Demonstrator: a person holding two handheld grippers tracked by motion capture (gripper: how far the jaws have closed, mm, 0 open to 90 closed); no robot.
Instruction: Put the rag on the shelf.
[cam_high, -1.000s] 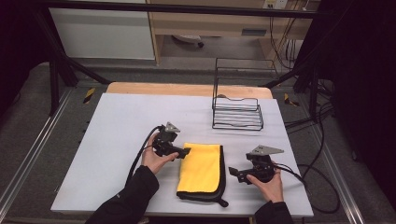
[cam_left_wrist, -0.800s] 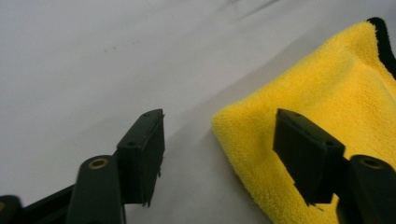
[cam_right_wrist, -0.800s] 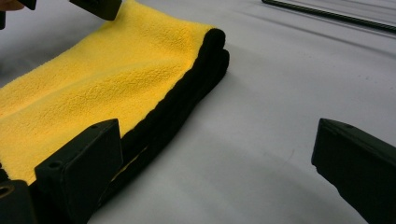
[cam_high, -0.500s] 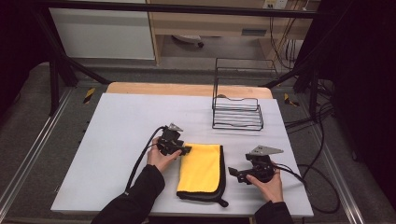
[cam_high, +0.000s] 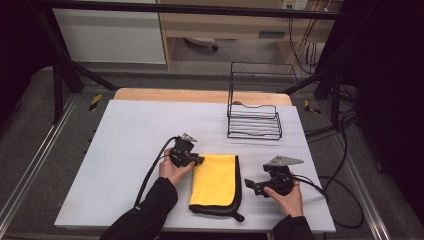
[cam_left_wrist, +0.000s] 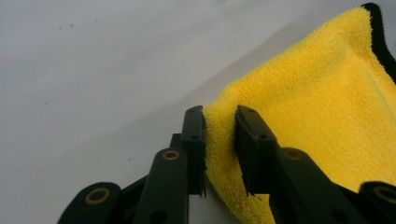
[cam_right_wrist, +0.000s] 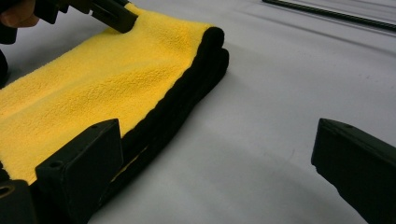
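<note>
White table (cam_high: 130, 135): left tongs (cam_left_wrist: 219, 135) pinch yellow cloth (cam_high: 216, 180); right tongs (cam_right_wrist: 215, 168) gape; wire rack (cam_high: 254, 120) empty.

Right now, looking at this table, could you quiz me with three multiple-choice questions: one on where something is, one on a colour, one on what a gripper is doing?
1. Where does the black wire rack stand?
A. far right part of the white table
B. near left corner
C. on the cloth

2. What colour is the top face of the folded fleece cloth?
A. red
B. yellow
C. blue

3. What is the left gripper doing?
A. resting open, apart from the cloth
B. gripping the rack
C. pinching the cloth's corner

Answers: 1 A, the rack sits beyond the right gripper. 2 B, yellow with a black edge. 3 C, cloth sits between its fingers.
</note>
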